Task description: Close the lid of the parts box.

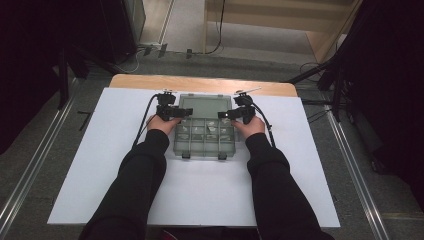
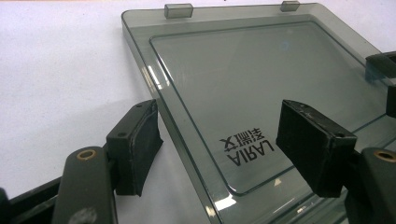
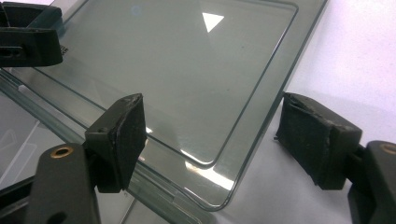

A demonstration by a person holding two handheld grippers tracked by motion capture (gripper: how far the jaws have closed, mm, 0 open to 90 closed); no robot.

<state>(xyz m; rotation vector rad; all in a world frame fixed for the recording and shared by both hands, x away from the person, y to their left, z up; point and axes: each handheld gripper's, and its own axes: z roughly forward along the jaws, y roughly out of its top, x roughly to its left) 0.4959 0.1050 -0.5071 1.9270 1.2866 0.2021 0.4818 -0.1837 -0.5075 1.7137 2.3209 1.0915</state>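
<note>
The clear plastic organiser box (image 1: 205,137) sits mid-way on the white surface (image 1: 100,165), its lid (image 1: 205,106) swung fully back and lying flat behind the compartments. The opening step appears done. Small pale items (image 1: 197,131) lie in the rear row of compartments; the front row looks bare. The left hand-held gripper (image 2: 219,144) straddles the lid's edge with jaws spread wide, pads not pressing. The right hand-held gripper (image 3: 212,140) likewise straddles the lid's opposite corner, jaws wide, gripping nothing. Judged remaining: any handling of the contents.
</note>
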